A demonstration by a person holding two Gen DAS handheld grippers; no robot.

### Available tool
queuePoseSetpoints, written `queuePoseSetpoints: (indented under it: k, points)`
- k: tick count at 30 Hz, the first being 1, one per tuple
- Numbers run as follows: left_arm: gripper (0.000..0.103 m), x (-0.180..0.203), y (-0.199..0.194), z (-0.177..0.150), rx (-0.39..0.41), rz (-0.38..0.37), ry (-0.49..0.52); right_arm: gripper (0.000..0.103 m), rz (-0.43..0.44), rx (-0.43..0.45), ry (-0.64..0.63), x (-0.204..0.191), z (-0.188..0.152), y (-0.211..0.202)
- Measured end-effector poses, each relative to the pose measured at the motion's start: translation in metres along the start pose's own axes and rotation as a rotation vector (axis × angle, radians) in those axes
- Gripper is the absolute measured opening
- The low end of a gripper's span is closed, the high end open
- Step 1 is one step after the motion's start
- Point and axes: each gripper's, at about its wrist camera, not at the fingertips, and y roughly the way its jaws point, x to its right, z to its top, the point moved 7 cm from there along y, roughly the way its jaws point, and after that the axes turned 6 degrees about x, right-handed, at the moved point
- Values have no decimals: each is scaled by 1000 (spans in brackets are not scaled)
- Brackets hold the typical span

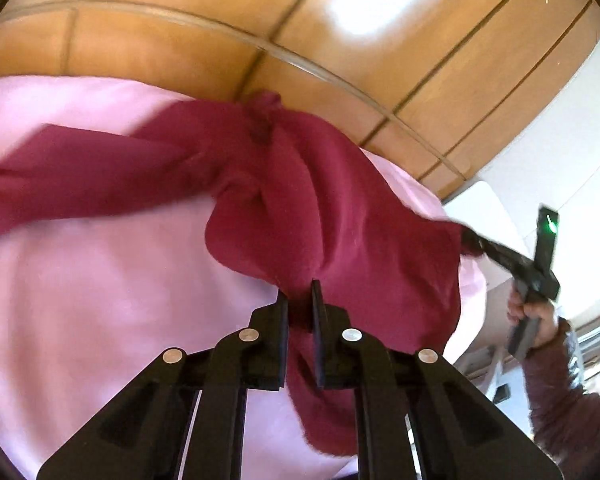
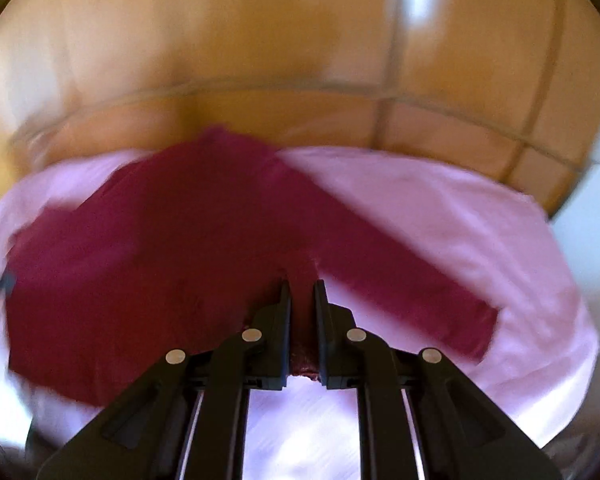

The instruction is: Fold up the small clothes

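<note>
You are at the start of the fold: the dark red garment [image 1: 284, 184] is lifted and stretched between your two grippers above the pink sheet [image 1: 100, 300] of the bed, and it is not yet laid flat.

On the left, one long sleeve or leg lies on the sheet and runs toward the left border of the left wrist view. The left gripper [image 1: 300, 300] has its fingers pressed together on a fold of the cloth, which hangs bunched and twisted from them. Further right in the same view, the right gripper [image 1: 470, 238] pinches the far right corner of the garment, and your hand [image 1: 530, 312] holds its handle beyond the side of the bed.

In the right wrist view the fingers [image 2: 285, 308] also pinch a narrow strip of the red cloth. This view is blurred, so I cannot tell which part of the garment it is.

I judge that the next move calls for pulling both grips apart until the twist in the middle opens, then lowering the cloth flat on the sheet. Only then can a clean fold line be made.

For room: the sheet has open space on the left and in front. The wooden headboard [image 1: 300, 20] stands close behind the garment, and the bed edge is near on the right, so keep the cloth toward the middle.
</note>
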Motion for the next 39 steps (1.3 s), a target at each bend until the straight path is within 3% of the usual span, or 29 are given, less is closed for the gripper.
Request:
queuePoseSetpoints:
  k: [6,10,13,14,16,17,18,19,21,25,27,30,34,38,39]
  points:
    - [8,-34,-46,-42,-19,90,12,9,256,-187,-110,-98,-94,-24]
    - [8,-50,-51,-81,-53,147,-3,9,348,-322,-175,-139,-155,-32]
    - [9,-66,-50,-93,-63,156,-87,10,364,-369,-203,-146,-167,-34]
    - [9,-72,-54,-94,-49,142,-132,16,366,-377,-206,-145,-167,-34]
    - [14,-84,-61,-87,-13,145,-176,43,367,-382,-203,-134,-156,-35]
    - [30,-98,-68,-80,20,164,-223,62,351,-362,-202,-131,-148,-36]
    - [43,-108,-72,-72,51,182,-266,63,331,-332,-191,-128,-140,-36]
    - [46,-122,-80,-66,89,200,-317,63,325,-318,-177,-124,-134,-38]
    - [47,-154,-95,-49,166,236,-424,73,300,-281,-134,-112,-117,-34]
    - [48,-216,-119,-30,248,405,-566,76,247,-225,-28,-99,-88,-17]
    - [65,-246,-133,-20,305,461,-629,77,229,-209,9,-96,-78,-7]
    - [75,-284,-147,-5,355,547,-669,78,234,-204,42,-106,-67,12]
    - [75,-305,-130,14,350,501,-728,79,251,-220,56,-126,-69,30]
    - [75,-311,-103,36,328,490,-694,79,256,-227,26,-145,-71,42]
    - [57,-312,-93,41,310,500,-666,79,257,-229,20,-147,-72,44]
